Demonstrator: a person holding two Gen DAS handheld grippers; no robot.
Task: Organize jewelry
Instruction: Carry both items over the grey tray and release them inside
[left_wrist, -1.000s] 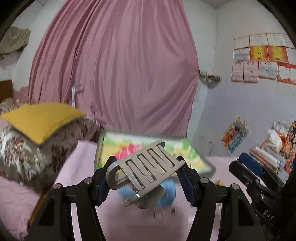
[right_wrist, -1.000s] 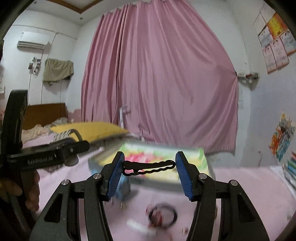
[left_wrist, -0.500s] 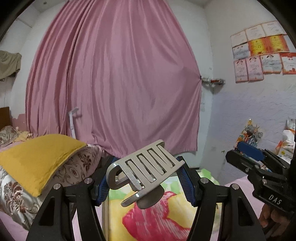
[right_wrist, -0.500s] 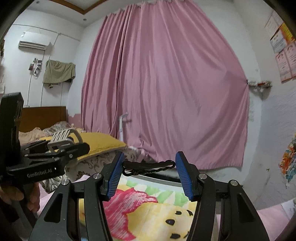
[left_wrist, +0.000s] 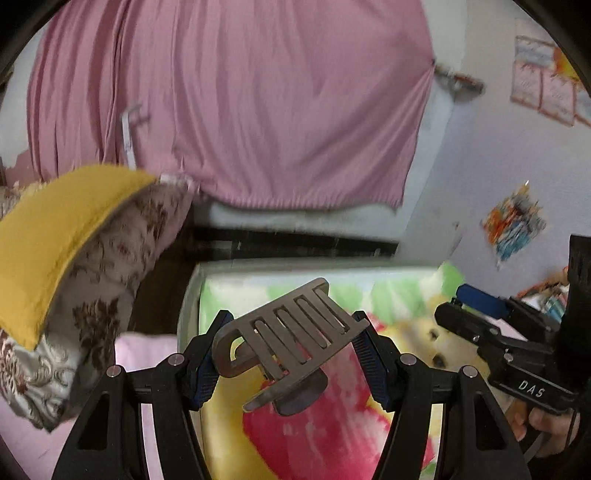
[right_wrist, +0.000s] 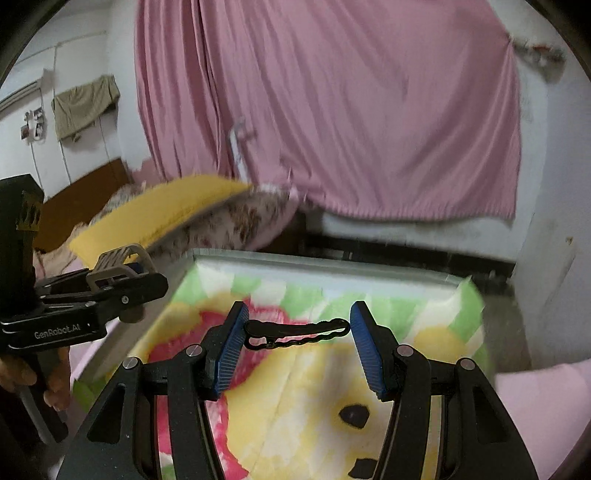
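My left gripper (left_wrist: 291, 354) is shut on a silver metal hair clip (left_wrist: 291, 332) with several slots, held across its blue pads and tilted. My right gripper (right_wrist: 297, 334) is shut on a thin black wavy hair clip (right_wrist: 295, 332) that spans the gap between its blue pads. Both hang above a colourful cartoon-print box (left_wrist: 332, 435) (right_wrist: 317, 387) on the pink bed. In the right wrist view the left gripper (right_wrist: 122, 273) with its silver clip shows at the left, held by a hand (right_wrist: 22, 373). The right gripper (left_wrist: 476, 306) shows at the right edge of the left wrist view.
A yellow cushion (left_wrist: 55, 229) lies on a floral pillow (left_wrist: 110, 295) to the left of the box. A pink curtain (left_wrist: 240, 103) hangs behind, above a dark gap (left_wrist: 295, 243) past the box's far edge. Papers (left_wrist: 513, 221) hang on the white wall at right.
Both grippers have swept level across the room with their clips still held. The views tipped up to the curtain, then down onto the cartoon-print box, which now fills the foreground; the small items on the bed are gone.
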